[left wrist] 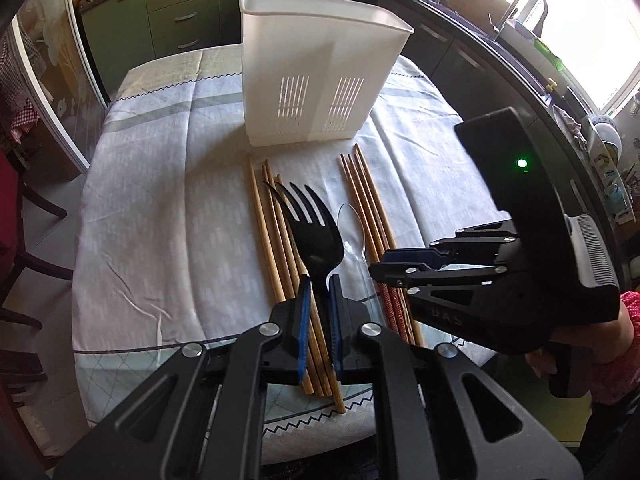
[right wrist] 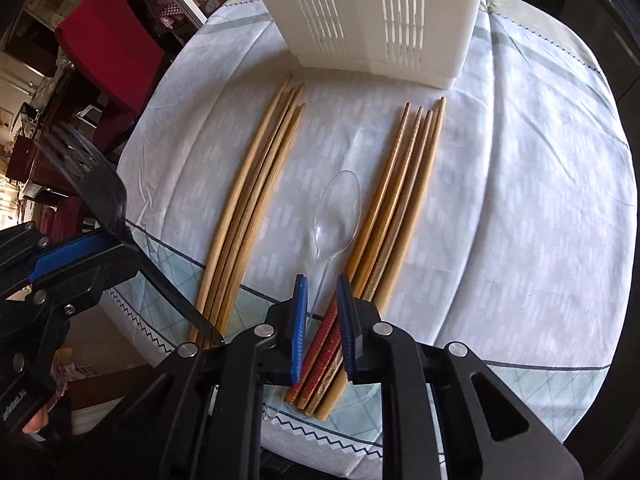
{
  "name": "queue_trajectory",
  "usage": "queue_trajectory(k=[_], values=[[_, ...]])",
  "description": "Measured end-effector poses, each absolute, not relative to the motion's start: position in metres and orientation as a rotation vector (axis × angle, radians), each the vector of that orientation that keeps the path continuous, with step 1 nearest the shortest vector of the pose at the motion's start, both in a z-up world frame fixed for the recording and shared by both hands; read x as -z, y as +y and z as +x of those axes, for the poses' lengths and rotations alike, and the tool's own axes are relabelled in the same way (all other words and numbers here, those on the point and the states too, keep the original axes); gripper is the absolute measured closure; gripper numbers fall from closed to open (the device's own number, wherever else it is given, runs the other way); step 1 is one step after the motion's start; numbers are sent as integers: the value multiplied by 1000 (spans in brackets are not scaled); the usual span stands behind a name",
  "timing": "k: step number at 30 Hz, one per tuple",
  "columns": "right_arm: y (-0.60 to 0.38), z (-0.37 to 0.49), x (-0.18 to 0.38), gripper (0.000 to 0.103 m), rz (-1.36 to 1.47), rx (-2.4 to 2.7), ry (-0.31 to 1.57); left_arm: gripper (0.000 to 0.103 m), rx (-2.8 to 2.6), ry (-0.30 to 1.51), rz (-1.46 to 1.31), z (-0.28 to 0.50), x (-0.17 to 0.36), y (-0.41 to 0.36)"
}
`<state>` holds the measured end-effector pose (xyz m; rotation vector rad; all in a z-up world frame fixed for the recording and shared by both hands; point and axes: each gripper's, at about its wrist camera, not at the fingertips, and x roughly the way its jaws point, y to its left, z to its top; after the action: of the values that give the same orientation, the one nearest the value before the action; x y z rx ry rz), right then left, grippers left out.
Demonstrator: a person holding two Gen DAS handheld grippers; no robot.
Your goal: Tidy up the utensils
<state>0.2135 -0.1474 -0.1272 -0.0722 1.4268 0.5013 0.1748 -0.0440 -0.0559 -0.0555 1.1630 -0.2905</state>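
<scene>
Left wrist view looks down on a round surface (left wrist: 160,208) covered with a pale checked cloth. The left tongs (left wrist: 319,304) are closed on the handle of a black plastic fork (left wrist: 316,232), which is lifted above the cloth with its tines pointing away toward a white slotted utensil holder (left wrist: 316,80). The holder stands upright at the far side of the surface. Just in front of it lie two bundles of wooden chopsticks: a plain pale set (left wrist: 272,240) on the left and a darker set (left wrist: 368,200) on the right, well apart from each other. A clear plastic spoon (left wrist: 354,232) lies between the bundles, beside the darker set.

Right wrist view shows the right tongs (right wrist: 322,324) low over the cloth with the clear spoon's thin handle (right wrist: 326,276) between their blue pads (right wrist: 299,328). The pads stand close together, yet a gap shows on each side of the handle, so they do not press on it. The darker chopsticks' red and gold patterned ends (right wrist: 320,364) lie just beneath these tongs. At the left edge the other tongs (right wrist: 80,256) hold the fork (right wrist: 104,196) raised and tilted. A hand (left wrist: 576,344) grips the right tool's handle.
</scene>
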Motion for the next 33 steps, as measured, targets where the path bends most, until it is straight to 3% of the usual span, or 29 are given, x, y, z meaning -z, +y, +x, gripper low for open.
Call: queue_trajectory(k=[14, 20, 33], values=[[-120, 228, 148, 87, -93, -423, 1498, 94, 334, 1093, -60, 166, 47, -35], [-118, 227, 148, 93, -69, -423, 1451, 94, 335, 1076, -51, 165, 41, -37], [-155, 227, 99, 94, 100, -505, 1321, 92, 163, 1275, -149, 209, 105, -10]])
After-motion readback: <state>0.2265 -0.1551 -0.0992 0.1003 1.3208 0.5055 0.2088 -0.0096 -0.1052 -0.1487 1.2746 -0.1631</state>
